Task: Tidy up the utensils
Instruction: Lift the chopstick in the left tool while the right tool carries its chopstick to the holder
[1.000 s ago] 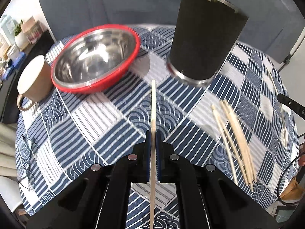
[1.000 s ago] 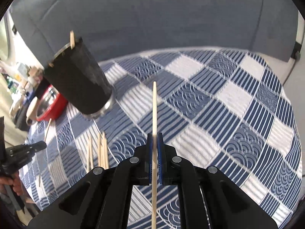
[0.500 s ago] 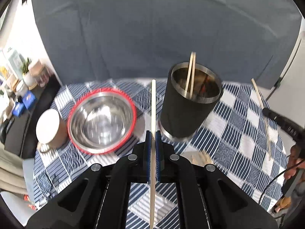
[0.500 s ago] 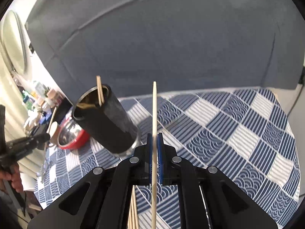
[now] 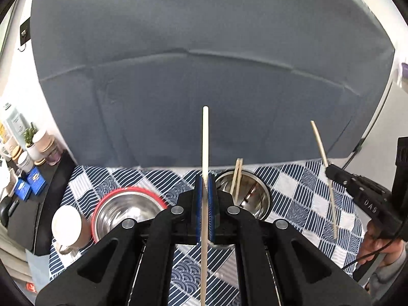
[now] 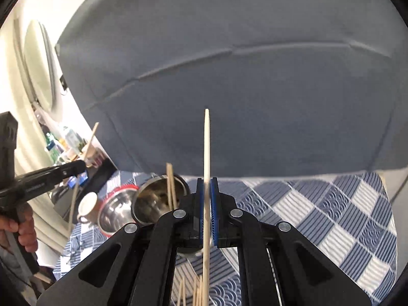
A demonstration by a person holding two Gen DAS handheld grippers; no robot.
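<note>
My left gripper (image 5: 204,178) is shut on a wooden chopstick (image 5: 205,140) and holds it upright, high above the table. Just right of it stands the black metal-lined holder (image 5: 251,199) with two chopsticks (image 5: 237,178) inside. My right gripper (image 6: 207,181) is shut on another chopstick (image 6: 207,148), also raised. The holder (image 6: 155,199) sits below and left of it. The right gripper (image 5: 331,172) with its chopstick (image 5: 318,140) shows at the right of the left wrist view. The left gripper (image 6: 80,164) shows at the left of the right wrist view.
A red-rimmed steel bowl (image 5: 122,211) and a paper cup (image 5: 67,224) sit left of the holder on the blue checked tablecloth (image 5: 306,199). Several loose chopsticks (image 6: 193,290) lie on the cloth below my right gripper. A grey sofa (image 5: 204,76) stands behind the table.
Both grippers have risen and tilted up with their chopsticks. The holder now sits lower in both views, with its opening showing.
</note>
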